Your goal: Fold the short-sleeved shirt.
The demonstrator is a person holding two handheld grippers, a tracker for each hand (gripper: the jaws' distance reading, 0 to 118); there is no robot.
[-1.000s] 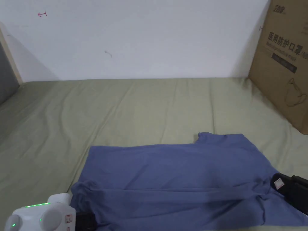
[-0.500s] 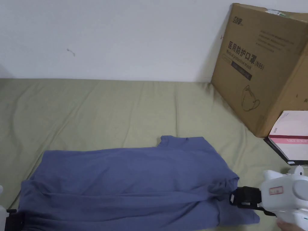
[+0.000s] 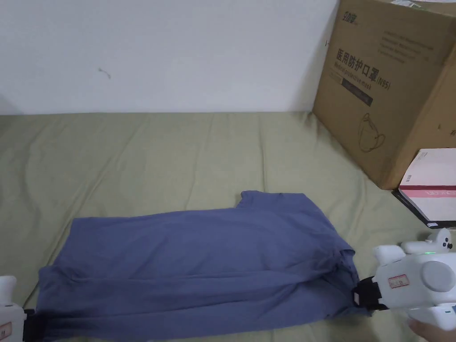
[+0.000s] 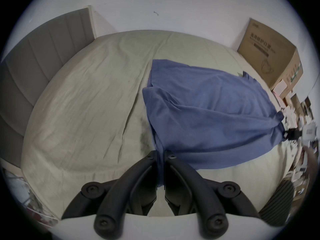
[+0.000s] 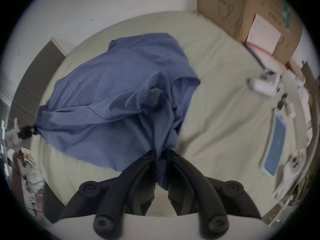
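Shirt [image 3: 200, 262] lies across the bed [image 3: 178, 147], one lengthwise fold apparently made. Left claw [image 4: 161, 155] clenches the hem end at 8 o'clock; right claw [image 5: 161, 151] clenches the collar end at 4 o'clock. Crosswise folds remain.

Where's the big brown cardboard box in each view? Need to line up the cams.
Head view: brown cardboard box at upper right, against the wall.
Left gripper view: upper right, past the blue short-sleeved shirt.
Right gripper view: top right.
Shared landmark: the shirt on the olive-green bedsheet.
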